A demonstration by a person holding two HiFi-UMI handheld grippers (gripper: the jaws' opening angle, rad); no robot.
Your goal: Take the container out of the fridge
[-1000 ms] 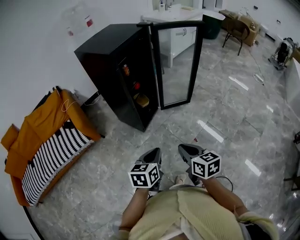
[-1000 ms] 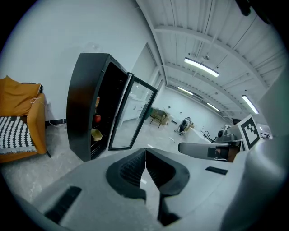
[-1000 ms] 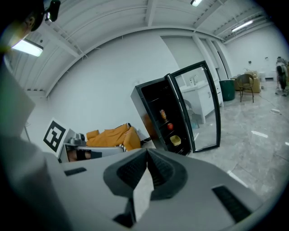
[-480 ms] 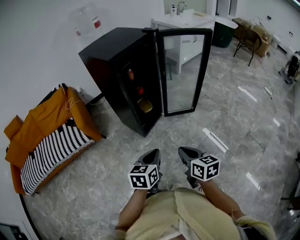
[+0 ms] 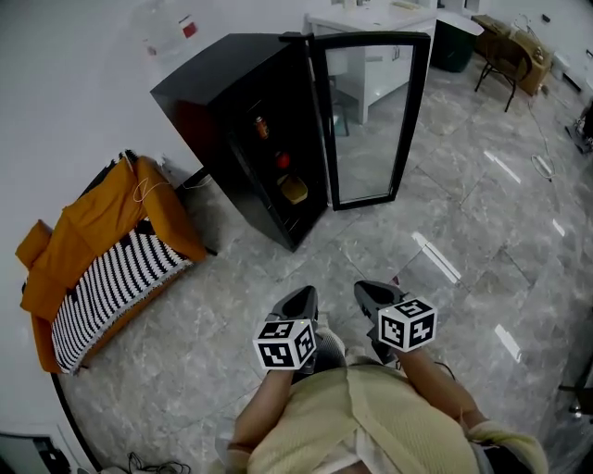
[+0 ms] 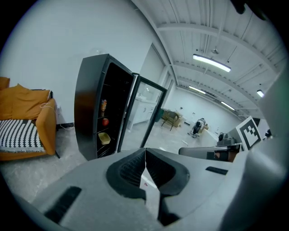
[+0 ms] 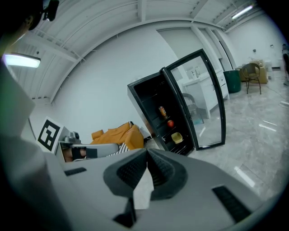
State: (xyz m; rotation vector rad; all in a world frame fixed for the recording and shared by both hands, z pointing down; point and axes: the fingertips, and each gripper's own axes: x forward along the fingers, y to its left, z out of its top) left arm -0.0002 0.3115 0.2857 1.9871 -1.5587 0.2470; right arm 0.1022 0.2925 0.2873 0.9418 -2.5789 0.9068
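Observation:
A black fridge stands against the wall with its glass door swung open. On a lower shelf sits a yellow container, below a red fruit and a can. My left gripper and right gripper are held low near the person's body, well short of the fridge. Both are shut with nothing between the jaws.
An orange couch with a black-and-white striped cloth stands left of the fridge. A white counter, a dark bin and a chair lie behind. Grey tiled floor stretches between me and the fridge.
The view has shifted so the fridge and couch sit a little lower and nearer in the head view. Both grippers stay shut in the same place near the body.

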